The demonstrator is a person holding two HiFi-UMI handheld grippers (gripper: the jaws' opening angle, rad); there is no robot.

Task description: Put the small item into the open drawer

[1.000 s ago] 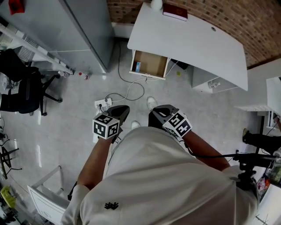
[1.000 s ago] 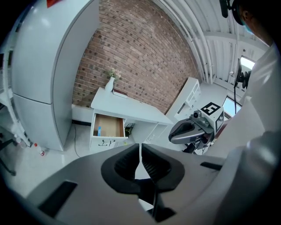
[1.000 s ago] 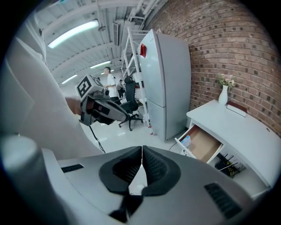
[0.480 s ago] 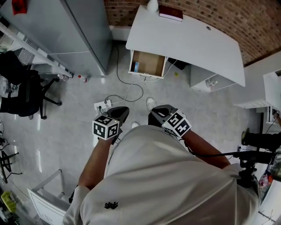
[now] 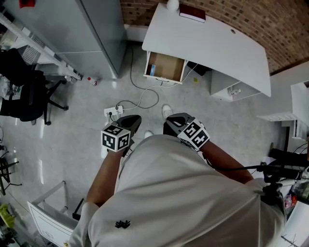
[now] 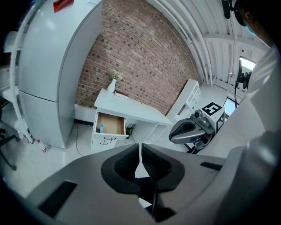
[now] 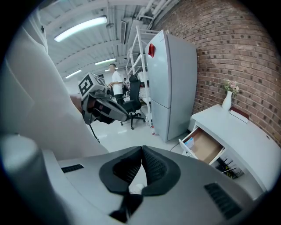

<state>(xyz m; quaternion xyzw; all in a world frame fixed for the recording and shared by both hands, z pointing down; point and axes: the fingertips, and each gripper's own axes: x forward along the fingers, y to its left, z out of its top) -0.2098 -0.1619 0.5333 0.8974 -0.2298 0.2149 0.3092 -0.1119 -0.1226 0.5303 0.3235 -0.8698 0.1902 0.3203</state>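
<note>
The open drawer (image 5: 165, 67) sticks out from under a white desk (image 5: 207, 41) across the floor, well ahead of me. A small blue item (image 5: 152, 70) lies at its left end, also seen in the left gripper view as the blue item (image 6: 101, 128) and in the right gripper view as the blue item (image 7: 189, 142). My left gripper (image 5: 131, 120) and right gripper (image 5: 175, 123) are held close to my torso, side by side, far from the drawer. The left gripper (image 6: 140, 147) is shut and the right gripper (image 7: 142, 149) is shut, with nothing seen between the tips of either.
A tall grey fridge (image 5: 96, 34) stands left of the desk. A power strip (image 5: 113, 112) and its cable lie on the floor between me and the drawer. An office chair (image 5: 24, 91) stands at left, and a vase (image 5: 172, 5) and a red book (image 5: 192, 13) are on the desk. A person (image 7: 116, 81) stands far off.
The head camera has swung slightly, so the desk and drawer shift a little in view. Both grippers stay shut in the same place before my torso.
</note>
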